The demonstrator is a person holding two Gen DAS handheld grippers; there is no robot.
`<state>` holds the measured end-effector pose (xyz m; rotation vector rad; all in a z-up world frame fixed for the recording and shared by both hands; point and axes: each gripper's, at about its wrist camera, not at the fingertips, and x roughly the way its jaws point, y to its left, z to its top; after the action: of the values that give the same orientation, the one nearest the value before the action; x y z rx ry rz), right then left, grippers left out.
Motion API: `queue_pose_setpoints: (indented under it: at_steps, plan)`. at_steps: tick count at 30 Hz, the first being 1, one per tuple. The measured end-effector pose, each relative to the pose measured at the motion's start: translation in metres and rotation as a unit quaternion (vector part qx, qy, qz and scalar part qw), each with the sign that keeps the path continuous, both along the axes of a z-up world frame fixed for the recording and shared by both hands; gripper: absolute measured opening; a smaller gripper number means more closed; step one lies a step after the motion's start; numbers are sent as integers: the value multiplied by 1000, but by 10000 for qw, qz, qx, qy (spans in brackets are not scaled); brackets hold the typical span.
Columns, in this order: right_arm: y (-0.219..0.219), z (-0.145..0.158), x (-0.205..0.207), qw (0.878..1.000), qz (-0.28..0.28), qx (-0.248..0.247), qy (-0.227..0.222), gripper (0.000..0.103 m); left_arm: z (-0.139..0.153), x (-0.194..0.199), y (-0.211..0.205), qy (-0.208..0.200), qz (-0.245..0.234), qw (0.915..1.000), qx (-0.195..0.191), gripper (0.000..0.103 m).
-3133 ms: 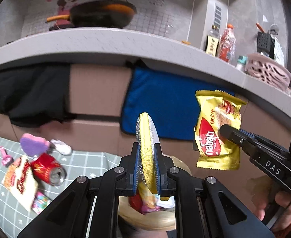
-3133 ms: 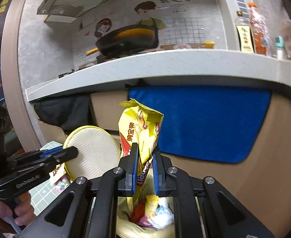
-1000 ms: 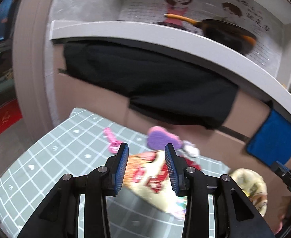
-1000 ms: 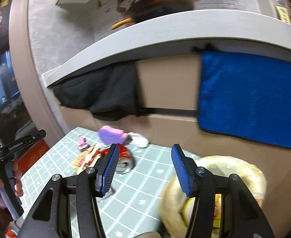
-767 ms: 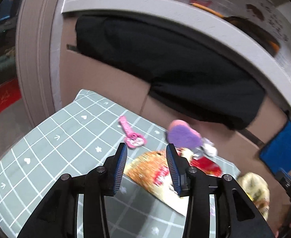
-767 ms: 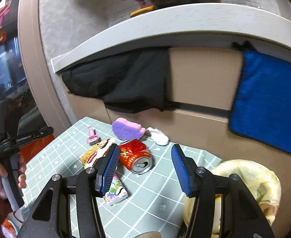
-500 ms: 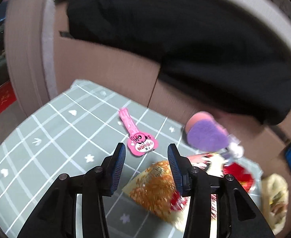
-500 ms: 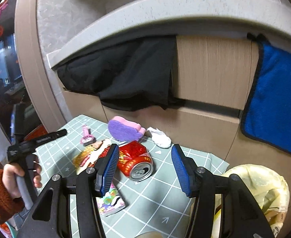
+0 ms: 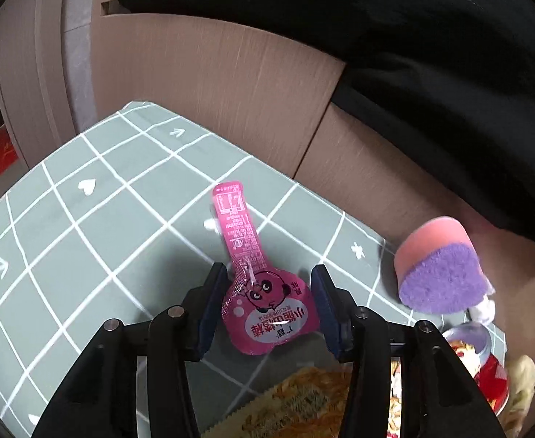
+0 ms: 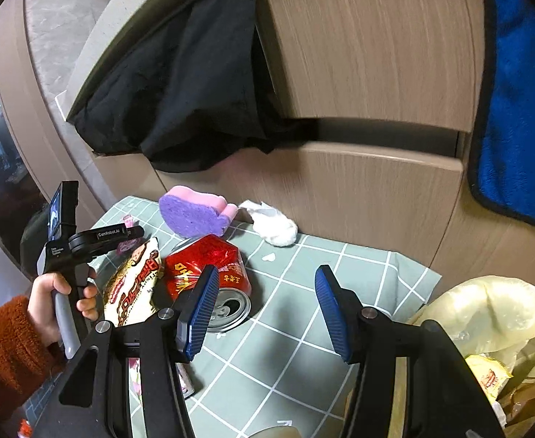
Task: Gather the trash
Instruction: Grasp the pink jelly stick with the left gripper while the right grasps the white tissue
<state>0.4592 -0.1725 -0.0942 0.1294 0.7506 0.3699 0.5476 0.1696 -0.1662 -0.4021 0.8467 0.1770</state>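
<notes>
While its jaws are opening, the left gripper hangs low over a grey-green mat with white grid lines, and the wide round end of a flat pink spoon-shaped candy wrapper lies on the mat between the blue pads, which do not press on it; a purple and pink sponge sits off to the right. From the right wrist, the right gripper is wide open with nothing in it, above a crushed red drink can lying on the mat beside an orange and white snack bag, with a crumpled white tissue near the wooden cabinet and a yellow plastic trash bag at the right edge.
</notes>
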Motion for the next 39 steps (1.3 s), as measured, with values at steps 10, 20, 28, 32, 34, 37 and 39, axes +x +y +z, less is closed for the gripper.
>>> queue_pose_setpoints:
  at_steps: [10,20,28,32,34,37,39]
  plan:
    - [30,0,7,9991,273,-313,-63,53,10,-65,-7,53,-326,9994,47,46]
    - [70,-7,58,9921,379,-1156,-313,39,70,-142,-10,-850,-722,9937,-113,47]
    - [70,-45,89,9926,12,-1213,67,39,79,-149,-8,-1141,-920,9888,271,47]
    - [66,-60,101,9936,-136,-1083,285,39,71,-143,-3,-1030,-908,9904,182,47]
    - [64,-64,103,9938,-137,-1056,332,39,67,-140,0,-993,-883,9910,154,47]
    - [62,-63,110,9950,-178,-924,322,39,62,-134,0,-921,-847,9921,79,47]
    - [63,-62,112,9955,-153,-896,281,34,60,-132,-2,-872,-836,9927,59,47]
